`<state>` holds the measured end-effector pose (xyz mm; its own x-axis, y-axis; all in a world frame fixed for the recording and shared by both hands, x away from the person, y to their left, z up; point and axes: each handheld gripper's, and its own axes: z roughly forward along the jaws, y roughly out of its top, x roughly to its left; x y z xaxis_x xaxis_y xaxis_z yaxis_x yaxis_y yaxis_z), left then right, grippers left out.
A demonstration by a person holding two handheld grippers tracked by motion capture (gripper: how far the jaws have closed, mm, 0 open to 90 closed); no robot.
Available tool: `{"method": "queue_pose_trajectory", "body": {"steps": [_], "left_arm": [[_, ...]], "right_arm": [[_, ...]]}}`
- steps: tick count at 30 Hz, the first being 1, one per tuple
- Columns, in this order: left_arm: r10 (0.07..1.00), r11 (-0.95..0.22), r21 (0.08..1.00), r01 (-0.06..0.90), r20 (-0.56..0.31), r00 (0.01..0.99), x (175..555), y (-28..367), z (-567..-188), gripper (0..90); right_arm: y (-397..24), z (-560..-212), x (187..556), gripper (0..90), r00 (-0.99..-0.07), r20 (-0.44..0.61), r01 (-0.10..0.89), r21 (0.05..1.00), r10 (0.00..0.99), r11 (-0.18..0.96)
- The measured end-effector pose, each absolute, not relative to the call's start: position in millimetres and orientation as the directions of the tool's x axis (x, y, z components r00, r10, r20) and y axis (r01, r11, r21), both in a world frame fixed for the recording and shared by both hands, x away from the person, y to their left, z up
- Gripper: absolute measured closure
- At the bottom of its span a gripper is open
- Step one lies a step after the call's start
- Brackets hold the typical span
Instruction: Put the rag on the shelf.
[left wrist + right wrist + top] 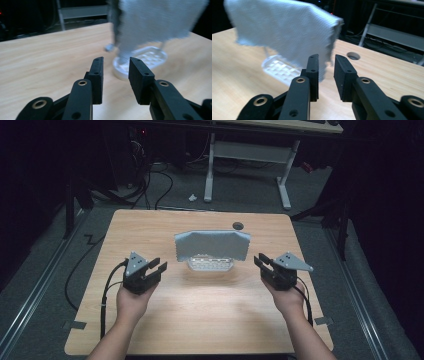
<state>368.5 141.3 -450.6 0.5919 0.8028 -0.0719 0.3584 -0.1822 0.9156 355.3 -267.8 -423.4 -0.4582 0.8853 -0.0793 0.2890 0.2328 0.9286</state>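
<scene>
Cloth (212, 245) hung draped over a rack on the white tray (211, 265), between and beyond both fingertip pairs; left gripper (156, 266) and right gripper (262, 261) stood spread, empty, apparently after releasing it to dry.

No text, label, brand, number or sign can be read anywhere here. The cloth (212, 245) is plain, with no print on it, and the white tray (210, 264) under it shows only a moulded grid, no lettering. The table (200, 310) around the tray is bare wood grain. The grey plates on the grippers to either side of the tray carry no markings.
</scene>
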Motion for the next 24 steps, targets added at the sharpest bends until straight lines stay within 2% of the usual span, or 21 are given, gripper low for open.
{"method": "queue_pose_trajectory", "body": {"steps": [3,11,14,17,19,22,24], "left_arm": [[0.758,-0.231,0.906,0.356,-0.062,0.650,341.0,123.9,-458.4,60.2],[0.668,-0.341,0.870,0.357,-0.043,0.743,300.2,80.5,-490.3,53.9],[0.648,-0.375,0.856,0.356,-0.032,0.761,293.9,72.3,-500.0,49.4],[0.637,-0.404,0.846,0.348,-0.013,0.771,285.9,68.5,-515.0,48.6],[0.618,-0.450,0.808,0.380,-0.025,0.786,284.6,66.6,-527.2,47.7],[0.617,-0.423,0.814,0.398,-0.063,0.785,284.2,68.1,-526.5,48.2],[0.622,-0.406,0.822,0.398,-0.070,0.780,285.1,68.8,-524.1,48.1]], "right_arm": [[-256.4,-432.7,333.2,69.7,-0.485,-0.073,0.303,0.921,0.872,0.245],[-227.9,-463.3,301.5,59.2,-0.526,-0.078,0.332,0.898,0.847,0.289],[-218.7,-476.9,293.6,56.3,-0.535,-0.055,0.359,0.889,0.843,0.286],[-211.0,-495.4,285.2,53.6,-0.534,-0.037,0.384,0.880,0.845,0.281],[-207.8,-512.2,275.7,54.6,-0.521,-0.064,0.379,0.876,0.851,0.298],[-202.0,-516.6,270.7,52.1,-0.570,-0.149,0.354,0.843,0.808,0.405],[-203.3,-516.4,270.6,52.2,-0.570,-0.138,0.358,0.845,0.810,0.396]]}}
